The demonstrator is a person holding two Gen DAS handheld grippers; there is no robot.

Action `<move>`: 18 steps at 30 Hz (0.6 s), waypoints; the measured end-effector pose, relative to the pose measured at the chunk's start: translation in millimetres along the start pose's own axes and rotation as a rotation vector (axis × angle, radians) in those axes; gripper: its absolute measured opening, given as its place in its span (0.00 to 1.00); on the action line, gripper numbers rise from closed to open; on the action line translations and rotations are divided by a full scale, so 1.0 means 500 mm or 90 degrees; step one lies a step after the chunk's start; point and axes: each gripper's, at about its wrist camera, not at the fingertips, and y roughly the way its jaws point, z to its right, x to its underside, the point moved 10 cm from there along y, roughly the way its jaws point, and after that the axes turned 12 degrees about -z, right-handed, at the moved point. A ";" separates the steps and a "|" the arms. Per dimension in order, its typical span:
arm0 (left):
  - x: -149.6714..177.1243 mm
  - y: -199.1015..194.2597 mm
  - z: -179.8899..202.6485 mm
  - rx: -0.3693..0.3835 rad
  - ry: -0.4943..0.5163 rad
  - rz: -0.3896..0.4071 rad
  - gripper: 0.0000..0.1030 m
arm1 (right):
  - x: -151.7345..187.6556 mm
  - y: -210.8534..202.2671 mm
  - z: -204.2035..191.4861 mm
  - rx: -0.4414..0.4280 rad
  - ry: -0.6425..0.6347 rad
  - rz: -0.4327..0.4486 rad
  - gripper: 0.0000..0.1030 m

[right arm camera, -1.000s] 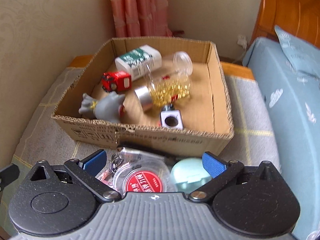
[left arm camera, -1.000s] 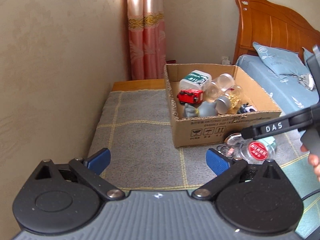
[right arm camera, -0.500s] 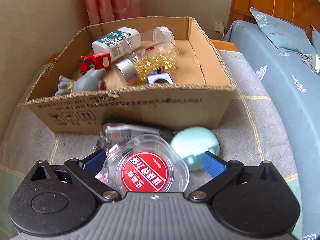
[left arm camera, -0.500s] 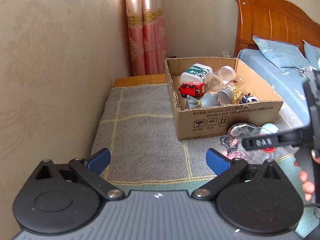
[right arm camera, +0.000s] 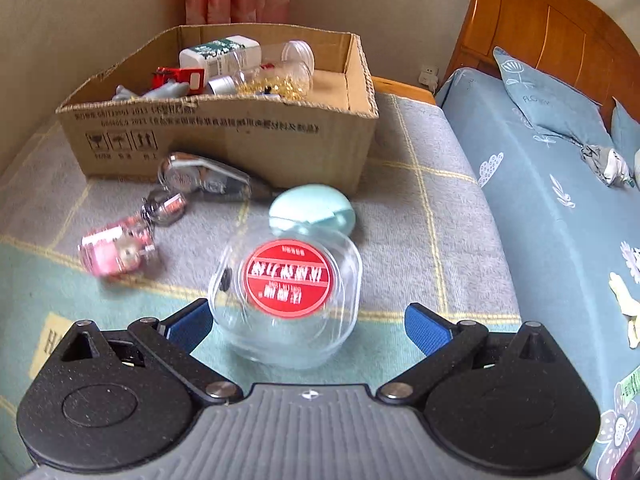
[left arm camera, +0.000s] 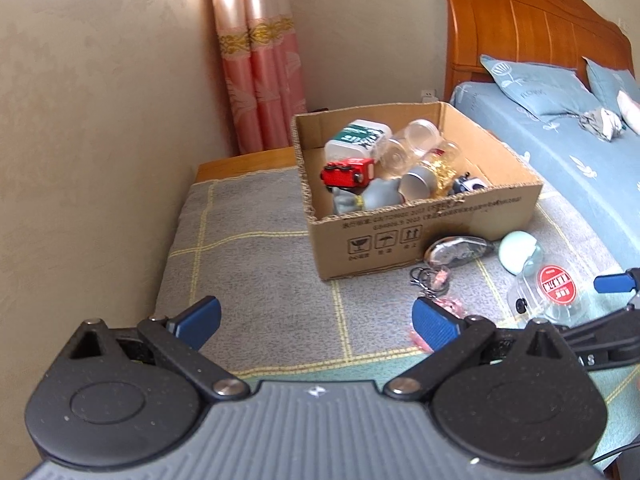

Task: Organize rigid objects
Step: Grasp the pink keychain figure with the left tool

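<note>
Nearby, both tools spread: right tool (right arm camera: pixel 308 322) around red-labelled clear jar (right arm camera: pixel 286 296), left tool (left arm camera: pixel 316 318) empty.

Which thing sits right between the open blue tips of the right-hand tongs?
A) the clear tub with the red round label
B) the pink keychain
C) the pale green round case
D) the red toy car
A: the clear tub with the red round label lies between the right tongs, whose tips are spread wide, not squeezing it.
</note>
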 end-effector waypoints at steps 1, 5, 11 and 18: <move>0.000 0.003 0.005 0.000 0.004 -0.002 0.98 | 0.008 0.007 0.005 -0.005 0.000 -0.009 1.00; 0.001 0.020 0.036 0.012 0.026 -0.015 0.98 | 0.027 0.018 0.016 -0.057 0.007 -0.010 1.00; -0.008 0.067 0.102 0.039 0.069 -0.035 0.98 | 0.046 0.009 0.009 -0.076 -0.047 0.036 1.00; -0.030 0.135 0.165 0.053 0.086 -0.042 0.98 | 0.043 0.010 0.008 -0.069 -0.036 0.026 1.00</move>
